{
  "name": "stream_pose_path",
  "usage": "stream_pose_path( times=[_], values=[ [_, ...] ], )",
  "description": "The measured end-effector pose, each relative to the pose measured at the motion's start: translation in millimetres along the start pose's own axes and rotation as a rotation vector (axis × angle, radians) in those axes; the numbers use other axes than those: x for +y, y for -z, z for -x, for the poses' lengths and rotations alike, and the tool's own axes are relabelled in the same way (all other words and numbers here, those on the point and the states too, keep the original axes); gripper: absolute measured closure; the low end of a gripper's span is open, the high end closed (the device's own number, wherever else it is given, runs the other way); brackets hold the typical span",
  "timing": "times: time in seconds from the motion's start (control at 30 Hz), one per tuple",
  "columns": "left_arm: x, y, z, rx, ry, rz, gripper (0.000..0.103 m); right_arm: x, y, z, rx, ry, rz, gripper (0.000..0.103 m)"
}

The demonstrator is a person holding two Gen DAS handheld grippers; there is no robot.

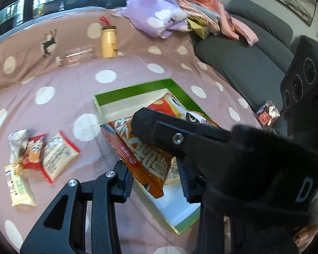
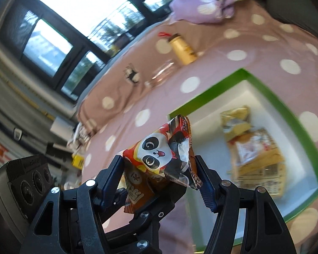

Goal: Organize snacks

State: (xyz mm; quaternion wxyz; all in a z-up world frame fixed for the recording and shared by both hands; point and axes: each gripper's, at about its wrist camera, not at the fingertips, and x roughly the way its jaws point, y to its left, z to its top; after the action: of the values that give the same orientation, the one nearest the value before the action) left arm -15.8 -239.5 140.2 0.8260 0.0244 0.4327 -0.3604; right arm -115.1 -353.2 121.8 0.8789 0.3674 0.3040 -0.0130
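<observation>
An orange panda snack bag hangs over the green-rimmed white box. Both grippers touch it. My left gripper has its pads on the bag's lower end. My right gripper has its fingers around the bag's other end; its black body crosses the left wrist view. Two tan snack packs lie inside the box. Several small packets lie on the pink dotted cloth left of the box.
A yellow bottle and a clear bottle stand at the far side. Purple and pink cloth bundles sit on a grey sofa. A small red packet lies at the cloth's right edge.
</observation>
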Motion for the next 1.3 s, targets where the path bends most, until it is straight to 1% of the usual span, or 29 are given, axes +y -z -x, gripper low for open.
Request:
stream_pose_path(
  times=[0.13,0.3,0.53,0.77,0.87,1.0,1.07,1.1,1.13,1.2,1.27,1.3],
  values=[
    [-5,-4,-19,0.057,0.018,-0.004,0.067,-21,-6,-5,0.016,0.020,-0.051,0.035],
    [-5,-8,-45,0.128,0.050,0.013,0.067,-40,-11,-17,0.045,0.074,-0.103,0.035],
    [-5,-6,-73,0.222,0.074,0.033,0.066,-61,-13,-33,0.096,0.144,-0.166,0.035],
    [-3,-3,-85,0.266,0.092,0.073,0.066,-69,-13,-40,0.126,0.207,-0.188,0.034],
    [-4,-2,-83,0.258,0.082,0.072,0.065,-69,-12,-40,0.132,0.208,-0.192,0.034],
    [-1,-2,-74,0.232,0.035,0.071,0.063,-65,-13,-36,0.119,0.202,-0.188,0.033],
    [3,-1,-67,0.216,0.035,0.080,0.058,-60,-13,-31,0.097,0.194,-0.173,0.029],
    [5,0,-62,0.203,0.041,0.086,0.058,-58,-13,-29,0.082,0.194,-0.165,0.025],
    [8,1,-54,0.184,0.046,0.092,0.058,-55,-13,-26,0.068,0.196,-0.156,0.023],
    [11,4,-40,0.143,0.050,0.091,0.055,-48,-13,-22,0.042,0.197,-0.141,0.023],
    [17,9,-22,0.089,0.044,0.095,0.045,-41,-13,-19,0.013,0.191,-0.134,0.023],
    [21,13,-12,0.058,0.039,0.102,0.043,-37,-13,-18,0.001,0.188,-0.130,0.023]
  ],
)
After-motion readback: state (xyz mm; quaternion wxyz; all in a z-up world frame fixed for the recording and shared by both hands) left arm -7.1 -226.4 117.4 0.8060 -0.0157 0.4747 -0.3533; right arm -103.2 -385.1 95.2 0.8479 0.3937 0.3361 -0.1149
